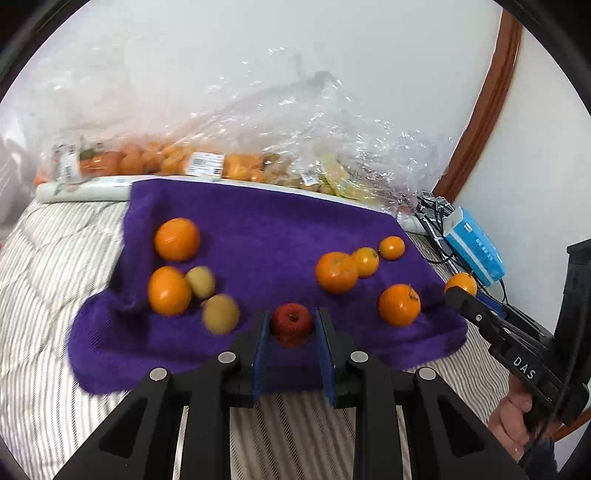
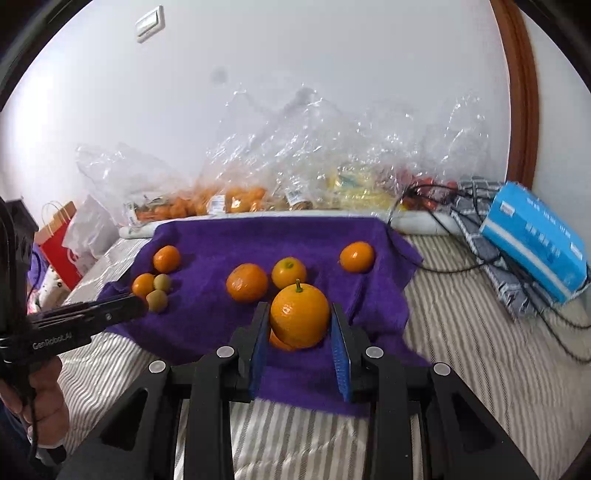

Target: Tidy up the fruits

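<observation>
1. The left gripper (image 1: 291,325) is clamped on a red apple (image 1: 291,324), both blue pads touching it, above the near edge of the purple towel (image 1: 258,229).
2. The right gripper (image 2: 300,325) grips a stemmed orange (image 2: 300,317) between its pads, over the towel's near part.
3. Only the left view shows the apple; in the right view the left gripper's black fingers (image 2: 110,312) hide it.
4. In the left view, the held orange (image 1: 460,283) appears at the tip of the right gripper, past the towel's right edge.
5. On the towel's left sit two oranges (image 1: 177,239) and two kiwis (image 1: 200,282), the kiwis beside the nearer orange.
6. Only the right view shows a wall switch (image 2: 149,23) and a red paper bag (image 2: 61,243) on the far left.
7. Both views show plastic bags (image 1: 295,147) of fruit behind the towel and a blue tissue box (image 2: 535,240) on the striped bedding (image 2: 461,332) to the right.
</observation>
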Demonstrator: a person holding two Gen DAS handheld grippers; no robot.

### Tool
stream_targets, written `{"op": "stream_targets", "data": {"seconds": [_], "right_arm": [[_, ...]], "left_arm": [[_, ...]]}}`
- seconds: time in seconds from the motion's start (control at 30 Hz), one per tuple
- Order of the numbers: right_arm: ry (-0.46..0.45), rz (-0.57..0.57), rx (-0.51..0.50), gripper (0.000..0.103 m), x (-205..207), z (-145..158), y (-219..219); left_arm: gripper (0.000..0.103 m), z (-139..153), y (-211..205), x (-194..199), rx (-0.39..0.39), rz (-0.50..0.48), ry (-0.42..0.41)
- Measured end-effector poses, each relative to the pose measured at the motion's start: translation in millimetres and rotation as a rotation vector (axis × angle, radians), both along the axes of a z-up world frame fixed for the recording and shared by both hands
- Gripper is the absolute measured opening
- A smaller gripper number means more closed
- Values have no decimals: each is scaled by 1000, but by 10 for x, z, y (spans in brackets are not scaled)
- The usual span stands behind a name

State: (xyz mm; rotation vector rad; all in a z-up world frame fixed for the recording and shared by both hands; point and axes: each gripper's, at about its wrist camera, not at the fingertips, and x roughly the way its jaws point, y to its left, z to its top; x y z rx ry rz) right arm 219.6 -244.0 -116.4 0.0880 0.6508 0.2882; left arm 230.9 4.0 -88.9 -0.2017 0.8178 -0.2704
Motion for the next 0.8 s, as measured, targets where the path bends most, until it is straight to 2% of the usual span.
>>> {"op": "stream_targets", "data": {"seconds": [0.2, 0.3, 0.37, 0.47, 0.57, 0.63, 0.73, 0.8], "right_arm": [[68, -82, -43, 32, 158, -185, -133], [95, -53, -58, 32, 184, -262, -83], [85, -37, -90, 32, 161, -285, -18], [89, -9, -104, 37, 117, -298, 39], [70, -22, -108, 49, 37, -238, 55], [57, -38, -108, 50, -34, -157, 57], [40, -61, -80, 59, -217, 48, 51], [34, -79, -57, 64, -337, 168, 50]], "left_arm": [[24, -204, -87, 165, -5, 11, 52], [24, -224, -126, 147, 37, 12, 29], [24, -227, -131, 144, 35, 4, 31], [31, -213, -110, 149, 12, 1, 47], [35, -170, -68, 106, 12, 17, 62], [39, -121, -30, 53, 18, 33, 67], [41, -3, 50, -109, 33, 65, 66], [45, 93, 104, -296, 31, 76, 53]]}}
